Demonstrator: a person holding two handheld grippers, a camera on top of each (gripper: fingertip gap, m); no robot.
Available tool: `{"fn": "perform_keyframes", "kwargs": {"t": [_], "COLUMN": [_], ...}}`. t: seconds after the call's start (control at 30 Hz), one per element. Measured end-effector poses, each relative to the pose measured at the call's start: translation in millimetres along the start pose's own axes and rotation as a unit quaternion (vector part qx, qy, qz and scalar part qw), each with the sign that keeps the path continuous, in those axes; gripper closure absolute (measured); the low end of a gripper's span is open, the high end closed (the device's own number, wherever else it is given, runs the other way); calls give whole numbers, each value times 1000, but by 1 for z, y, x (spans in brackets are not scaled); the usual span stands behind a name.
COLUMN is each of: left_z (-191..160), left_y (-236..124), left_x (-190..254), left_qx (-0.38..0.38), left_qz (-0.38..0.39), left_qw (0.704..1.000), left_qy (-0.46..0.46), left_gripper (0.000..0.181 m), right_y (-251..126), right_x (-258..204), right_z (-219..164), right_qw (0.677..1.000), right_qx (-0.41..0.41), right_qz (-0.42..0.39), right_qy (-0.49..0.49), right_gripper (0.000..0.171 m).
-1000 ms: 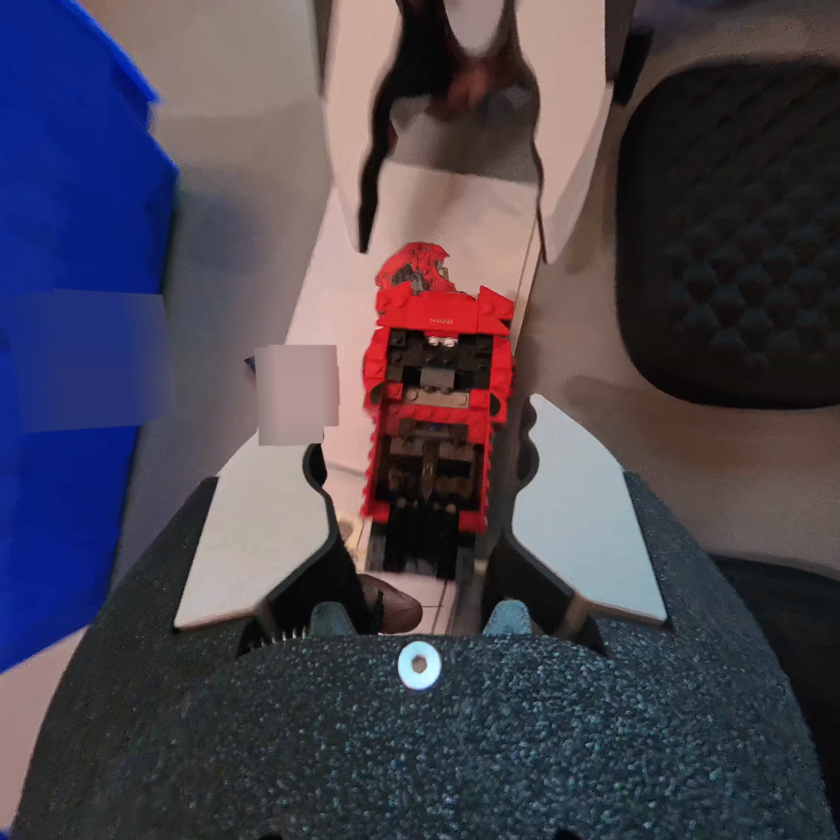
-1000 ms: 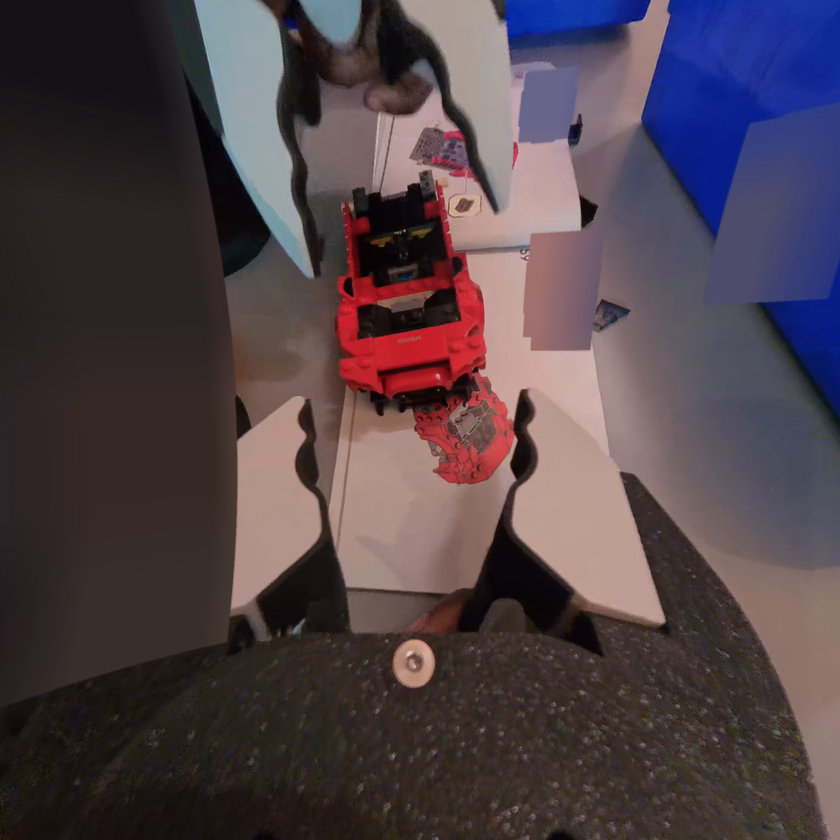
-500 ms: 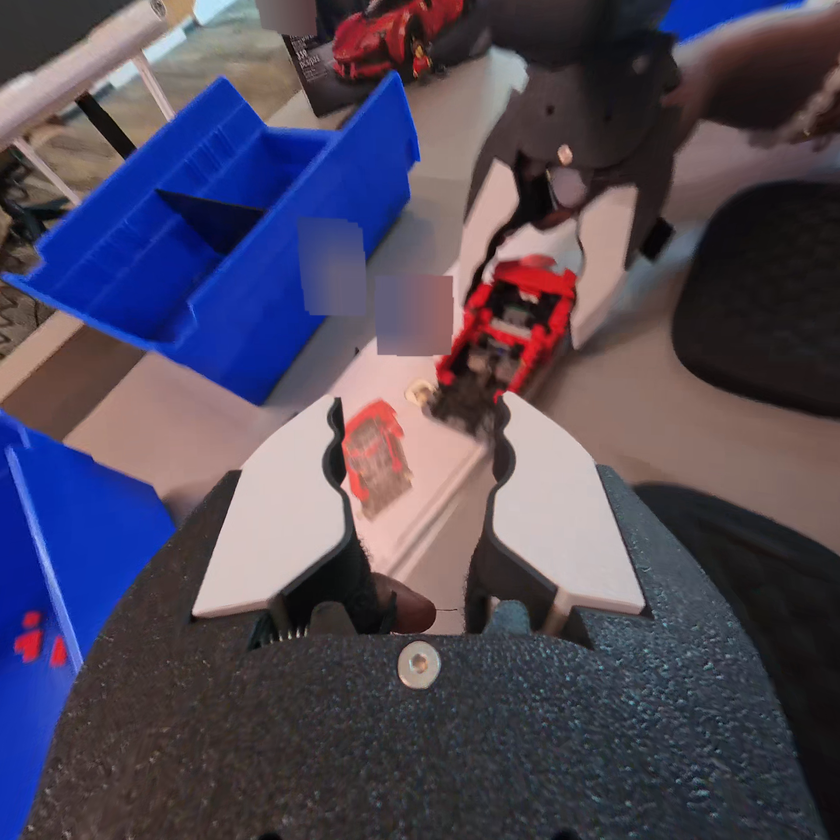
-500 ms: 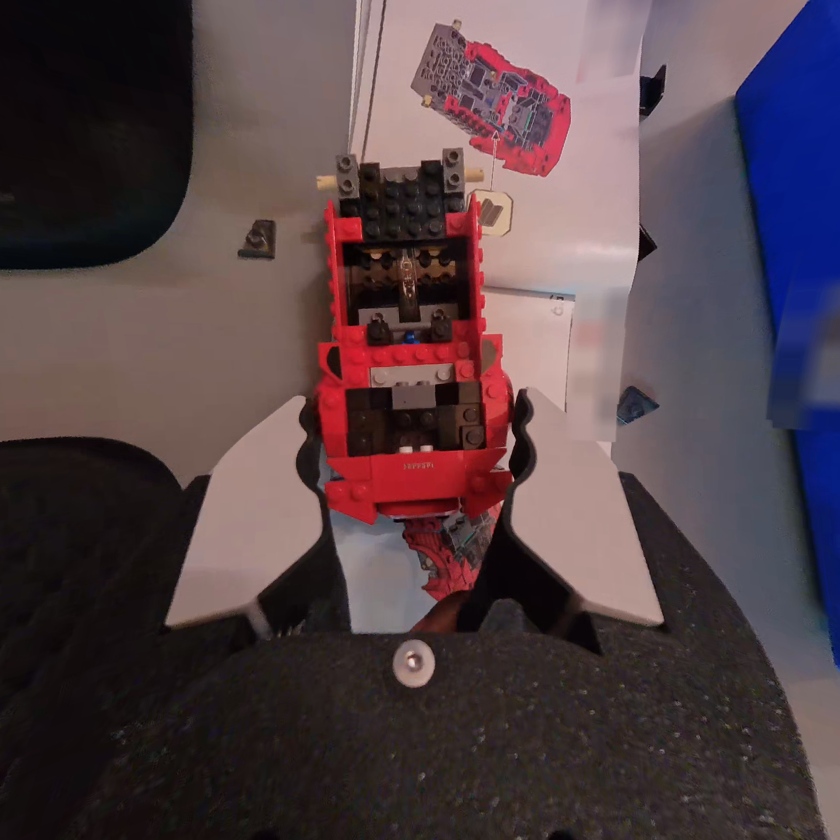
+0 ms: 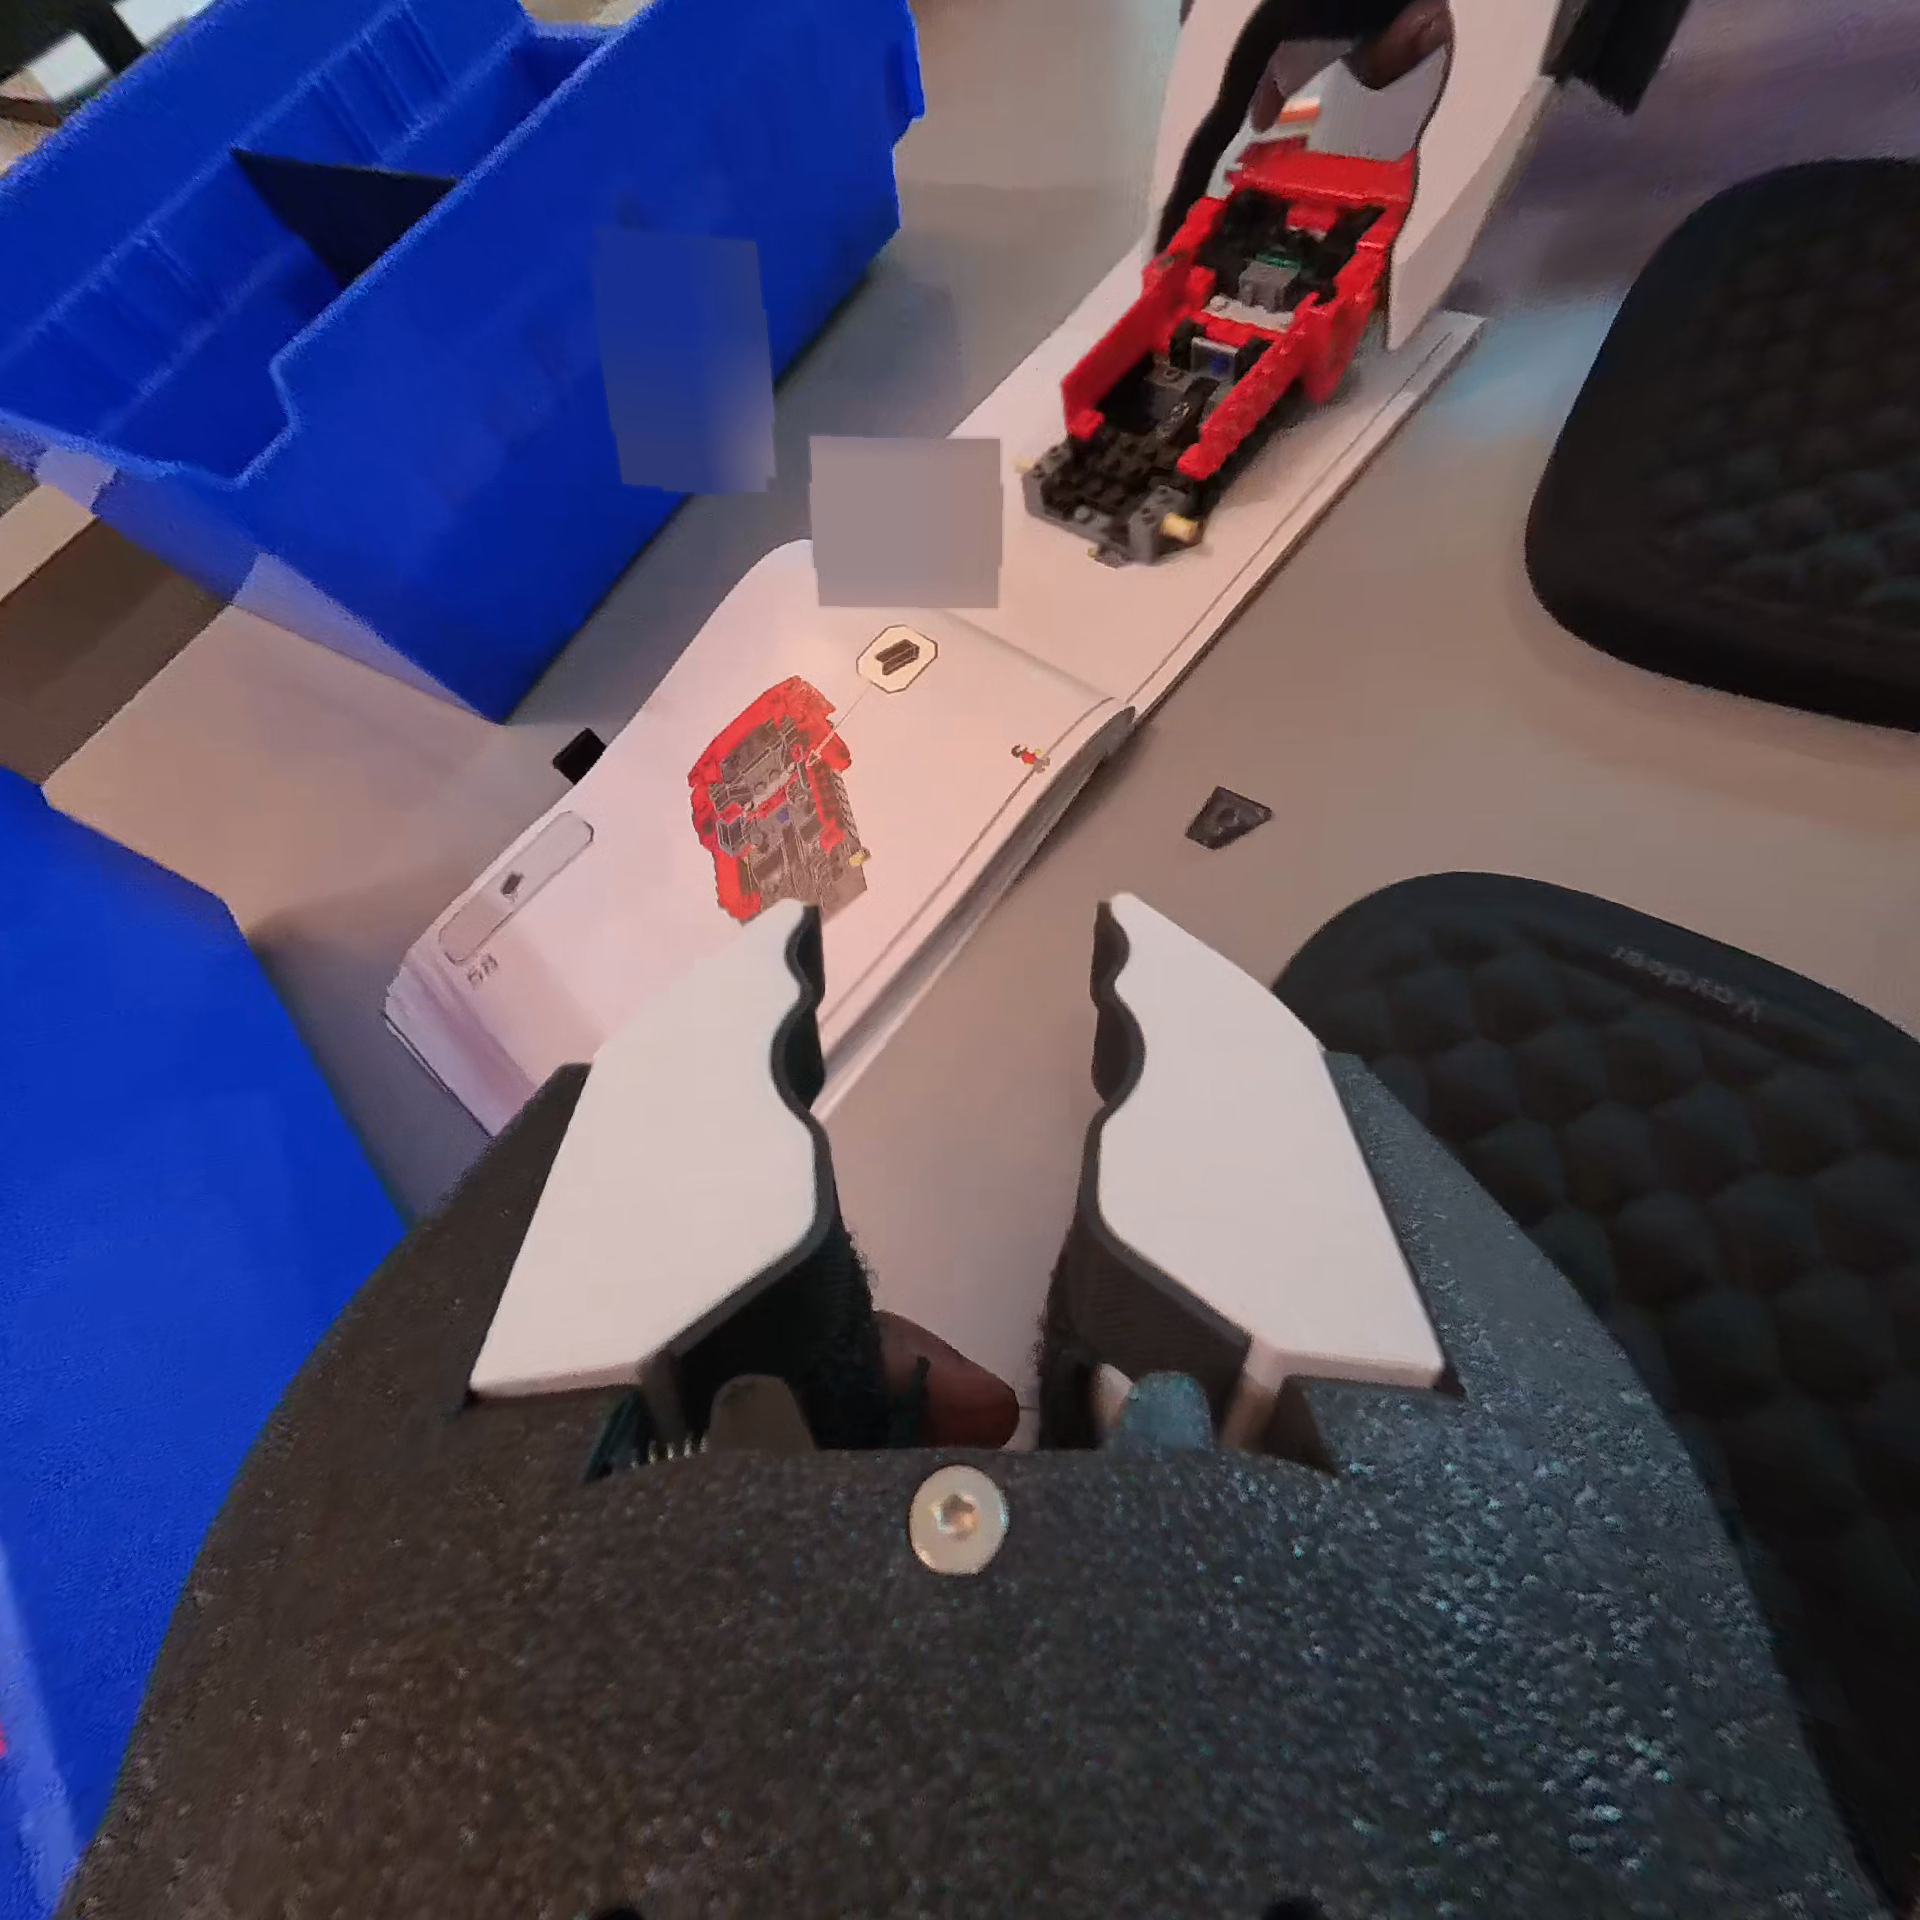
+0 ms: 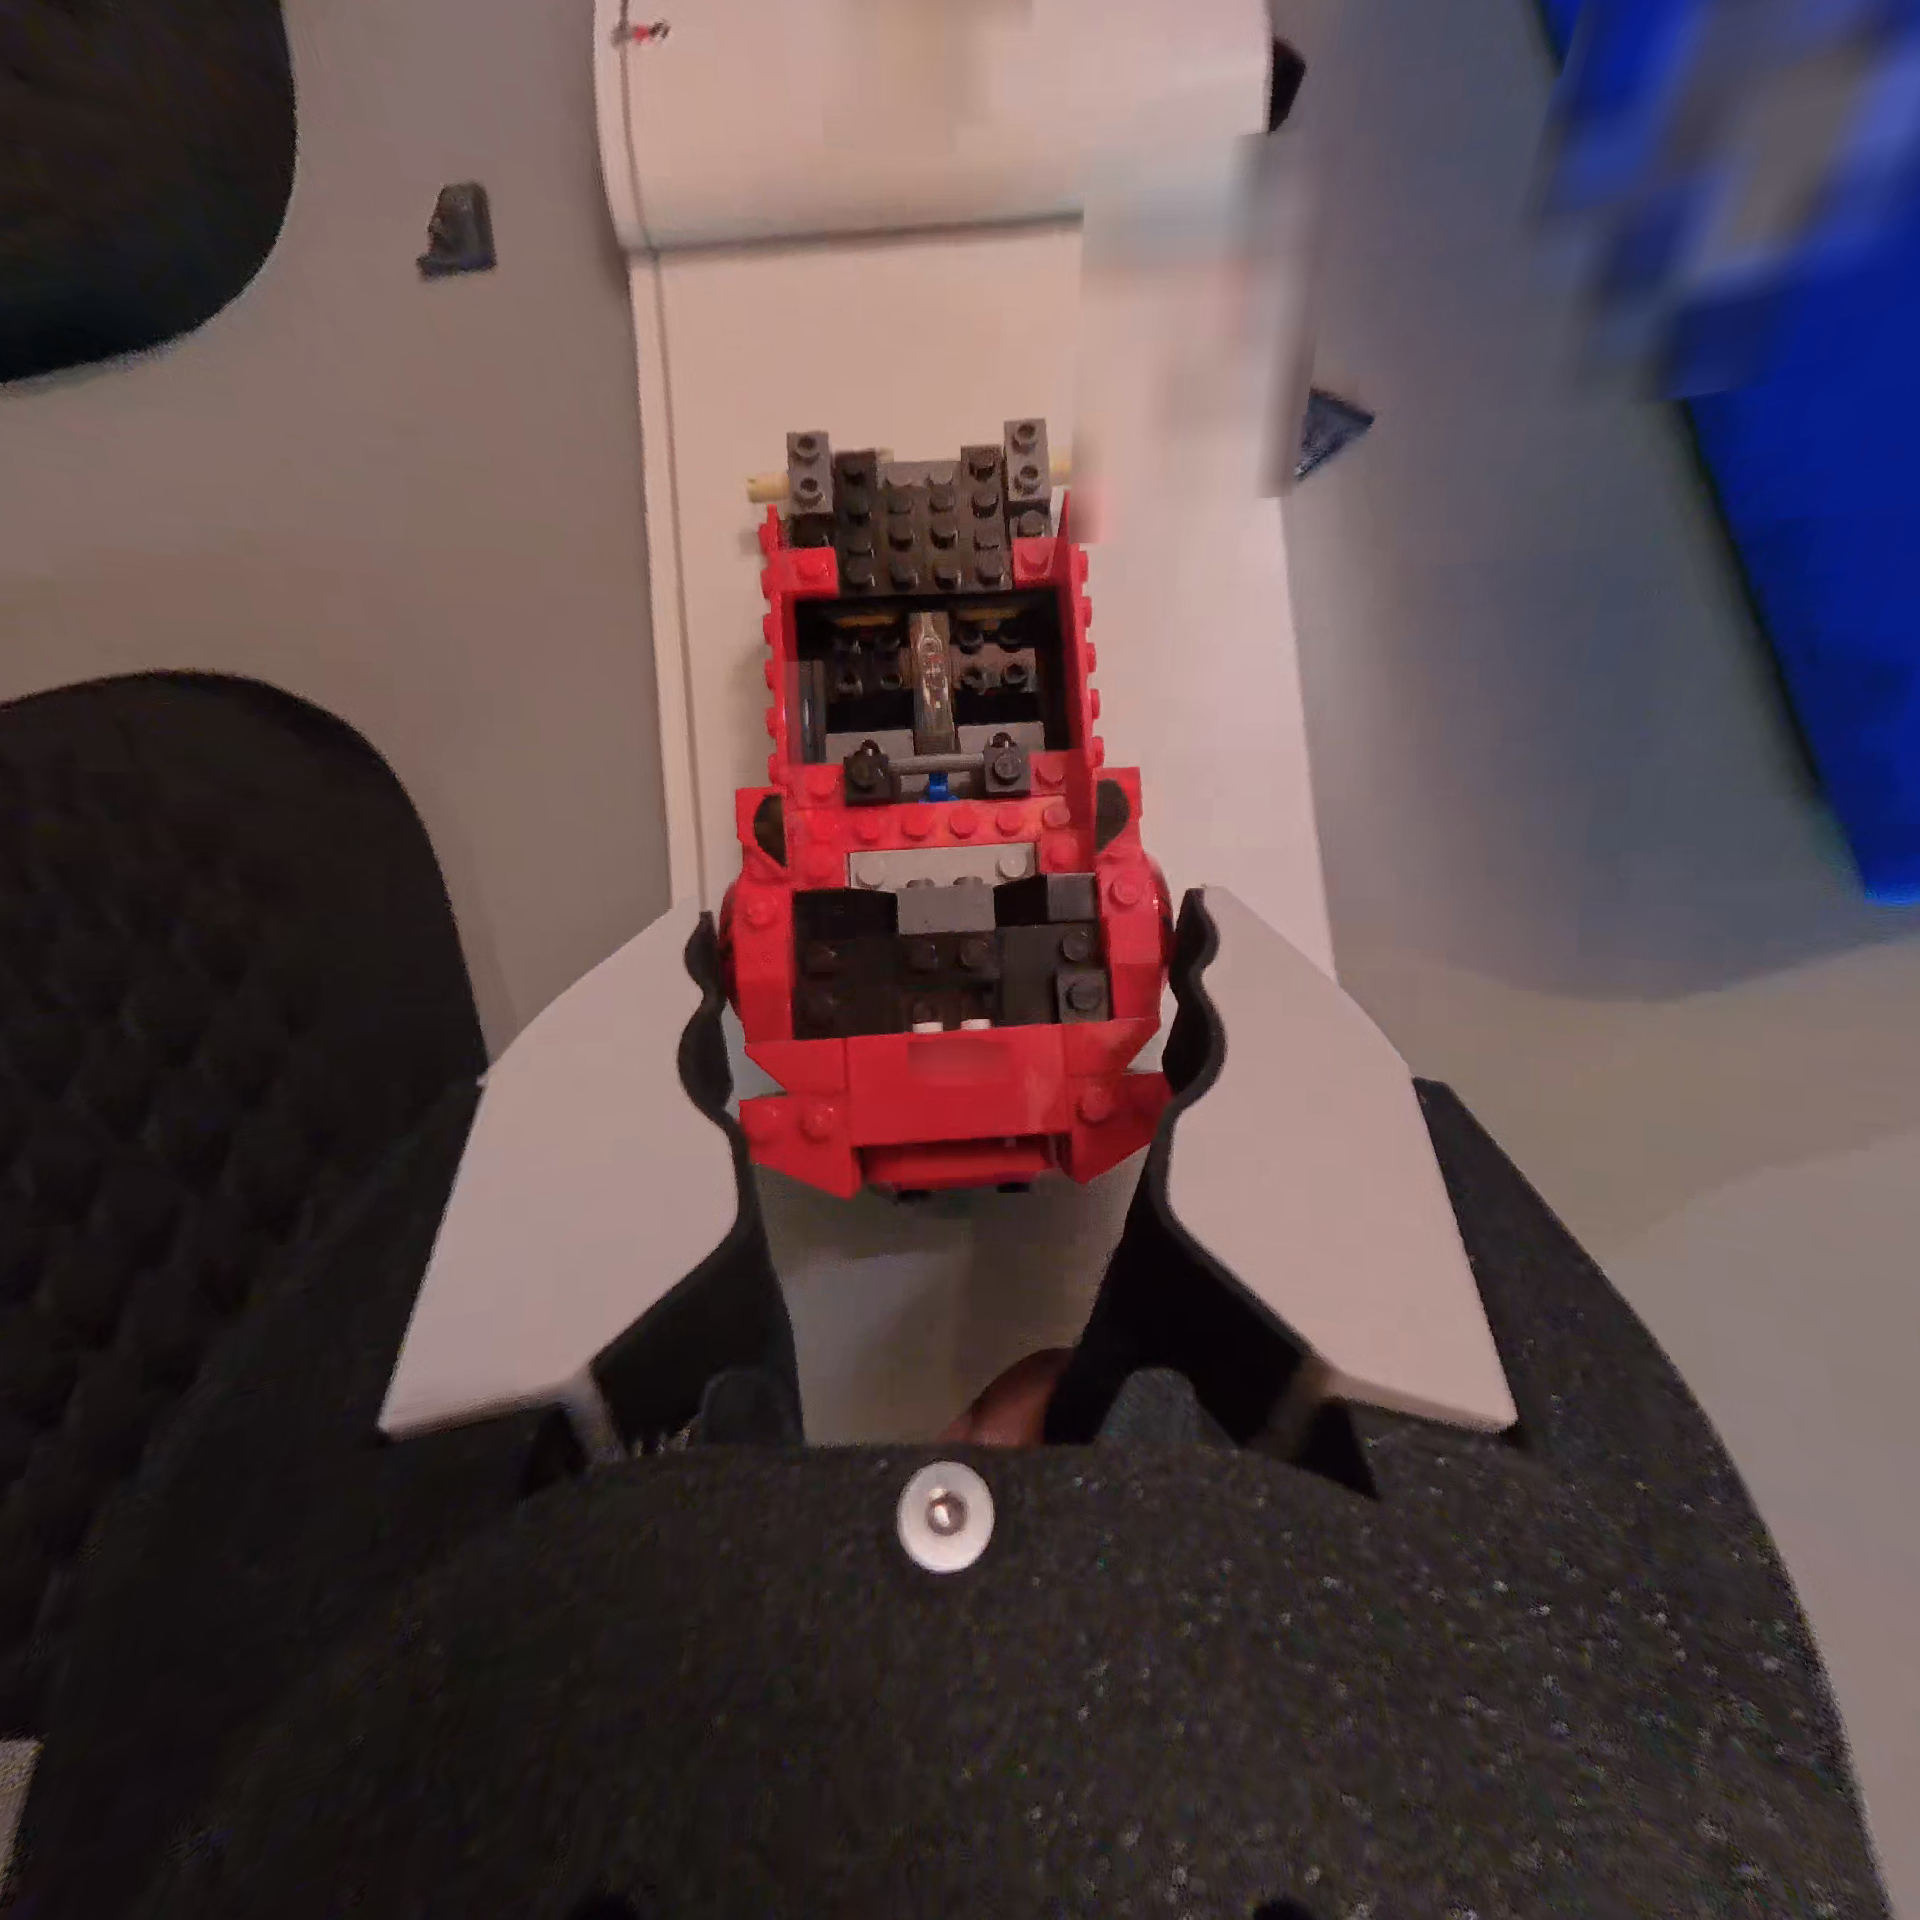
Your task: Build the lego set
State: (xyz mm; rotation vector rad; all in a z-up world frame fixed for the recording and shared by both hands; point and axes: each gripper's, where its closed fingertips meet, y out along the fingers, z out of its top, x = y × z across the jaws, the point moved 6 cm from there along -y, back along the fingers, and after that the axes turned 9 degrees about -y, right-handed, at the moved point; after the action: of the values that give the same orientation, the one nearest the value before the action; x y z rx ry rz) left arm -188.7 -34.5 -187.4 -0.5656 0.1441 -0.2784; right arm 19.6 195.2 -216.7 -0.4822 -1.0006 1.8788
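My right jaws (image 6: 940,997) pinch the rear of the half-built red car (image 6: 935,862), which sits on the open instruction booklet (image 5: 935,769) on the bench (image 5: 1299,727); my left jaws (image 5: 951,997) hang spread and empty over the booklet's near edge. I judge I'm steadying the car between steps. Next I need the small black piece the page calls for. The blue bin (image 5: 447,281) beside the booklet shows nothing inside from here.

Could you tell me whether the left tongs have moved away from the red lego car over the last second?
Yes. The left tongs have backed off the red lego car, which now sits far ahead on the instruction booklet, and they hang open and empty.
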Motion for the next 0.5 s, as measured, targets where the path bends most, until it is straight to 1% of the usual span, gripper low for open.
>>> {"fn": "perform_keyframes", "kwargs": {"t": [0.07, 0.17, 0.2, 0.23, 0.27, 0.3, 0.33, 0.43, 0.5], "left_z": [7, 23, 27, 26, 20, 7, 4, 1, -4], "left_y": [14, 40, 51, 62, 74, 82, 84, 71, 63], "left_x": [-4, -26, -35, -40, -42, -41, -36, -20, -8], "left_qx": [-9, -30, -47, -75, -126, -198, -222, -249, -250], "left_qz": [10, 83, 104, 108, 94, 70, 45, 8, -6], "left_qw": [1000, 994, 990, 986, 982, 972, 969, 963, 964], "left_qy": [27, 70, 88, 103, 109, 105, 102, 104, 91], "left_gripper": [137, 165, 173, 177, 180, 179, 181, 181, 181], "right_y": [5, 8, 9, 10, 10, 10, 9, 8, 8], "right_x": [-5, -7, -7, -7, -7, -7, -8, -12, -15], "right_z": [-2, 3, 3, 4, 4, 3, 3, 1, 1], "right_qw": [1000, 1000, 1000, 999, 1000, 1000, 999, 999, 998], "right_qx": [-7, 2, 5, 10, 13, 16, 17, 18, 18], "right_qz": [5, 13, 13, 13, 14, 14, 15, 24, 32], "right_qy": [-17, -25, -27, -27, -25, -23, -22, -33, -44], "right_gripper": [89, 89, 89, 89, 89, 89, 89, 89, 89]}}
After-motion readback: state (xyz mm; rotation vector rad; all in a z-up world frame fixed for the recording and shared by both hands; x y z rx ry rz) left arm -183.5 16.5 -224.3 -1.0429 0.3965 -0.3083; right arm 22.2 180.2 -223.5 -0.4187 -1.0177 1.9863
